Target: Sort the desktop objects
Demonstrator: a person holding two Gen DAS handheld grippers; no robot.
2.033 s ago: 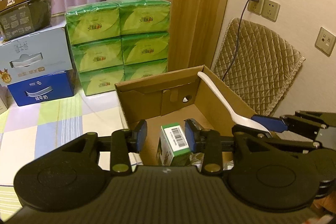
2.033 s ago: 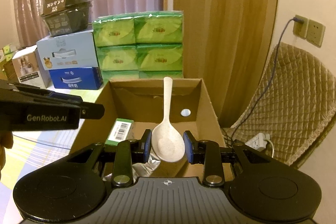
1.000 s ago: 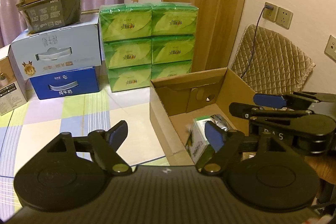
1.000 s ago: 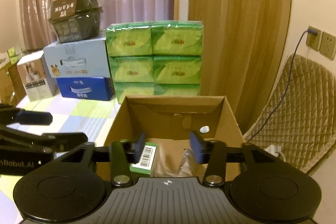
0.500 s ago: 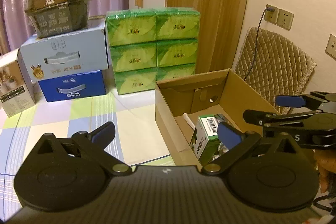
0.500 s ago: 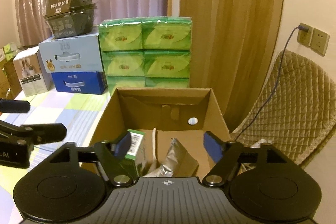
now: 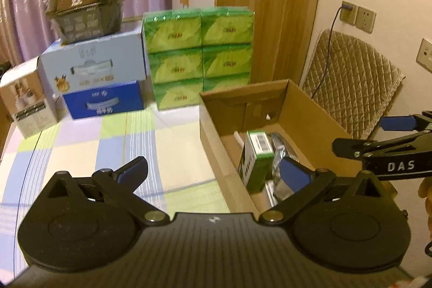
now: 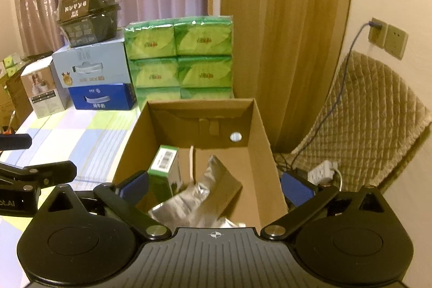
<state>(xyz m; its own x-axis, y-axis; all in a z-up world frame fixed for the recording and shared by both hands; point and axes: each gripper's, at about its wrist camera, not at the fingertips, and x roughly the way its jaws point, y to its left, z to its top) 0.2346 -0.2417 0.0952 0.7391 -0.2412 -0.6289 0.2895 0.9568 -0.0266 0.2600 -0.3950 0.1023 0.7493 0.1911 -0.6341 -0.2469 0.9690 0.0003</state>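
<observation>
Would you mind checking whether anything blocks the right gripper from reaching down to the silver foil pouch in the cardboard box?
Nothing visible does. The right gripper is open above the cardboard box, whose top is uncovered; the silver foil pouch lies exposed beside the green carton.
</observation>
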